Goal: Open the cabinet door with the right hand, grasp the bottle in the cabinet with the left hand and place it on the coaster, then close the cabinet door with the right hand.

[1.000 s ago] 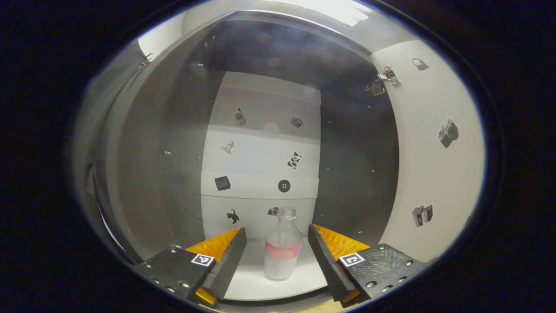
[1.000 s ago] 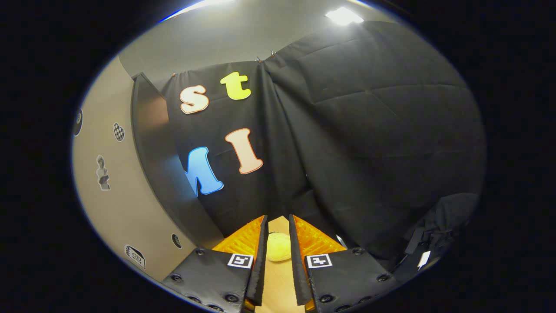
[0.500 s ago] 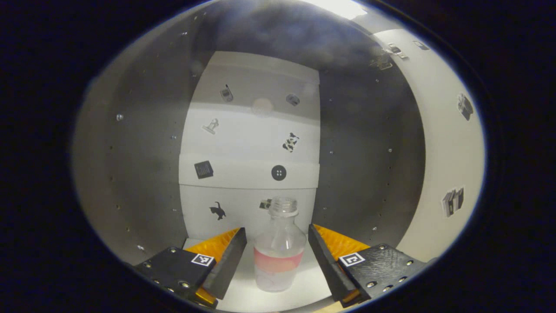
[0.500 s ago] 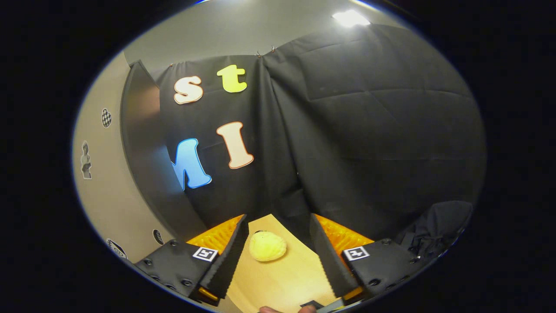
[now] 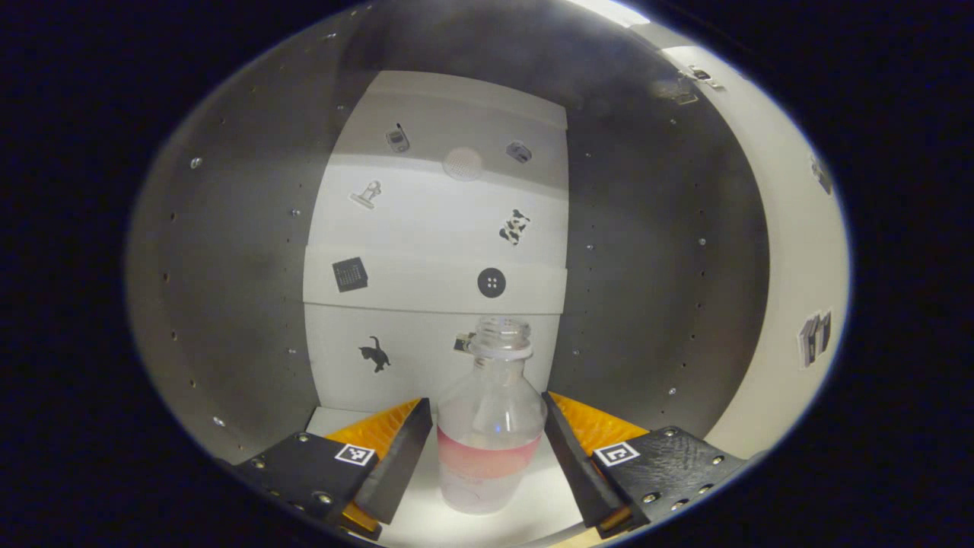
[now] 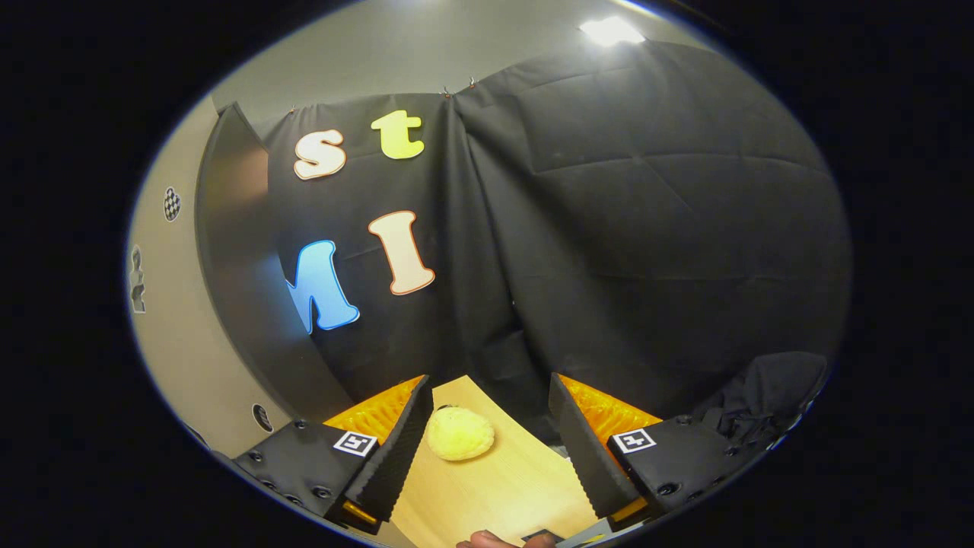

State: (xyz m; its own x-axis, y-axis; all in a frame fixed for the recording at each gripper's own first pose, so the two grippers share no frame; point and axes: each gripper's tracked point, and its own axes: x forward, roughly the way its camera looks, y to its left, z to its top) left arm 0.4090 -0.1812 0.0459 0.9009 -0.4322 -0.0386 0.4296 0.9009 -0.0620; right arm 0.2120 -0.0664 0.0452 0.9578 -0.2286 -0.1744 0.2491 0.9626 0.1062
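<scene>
The bottle [image 5: 491,426] stood upright on the white floor of the cabinet [image 5: 228,304], between the two spread fingers of the left gripper [image 5: 487,449], which did not seem to touch it. The step looked like the grab: next the fingers needed to squeeze the bottle, then lift it out. The right gripper [image 6: 487,449] was spread wide and held nothing, over a wooden table [image 6: 502,487] near a yellow lump [image 6: 459,433]. The door [image 5: 799,289] stood open. The dark side walls were near.

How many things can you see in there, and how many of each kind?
Clear bottle, standing in the cabinet: 1
Yellow fuzzy ball on the wooden table: 1
Tongs: 2, the left tongs and the right tongs
Total: 4
</scene>
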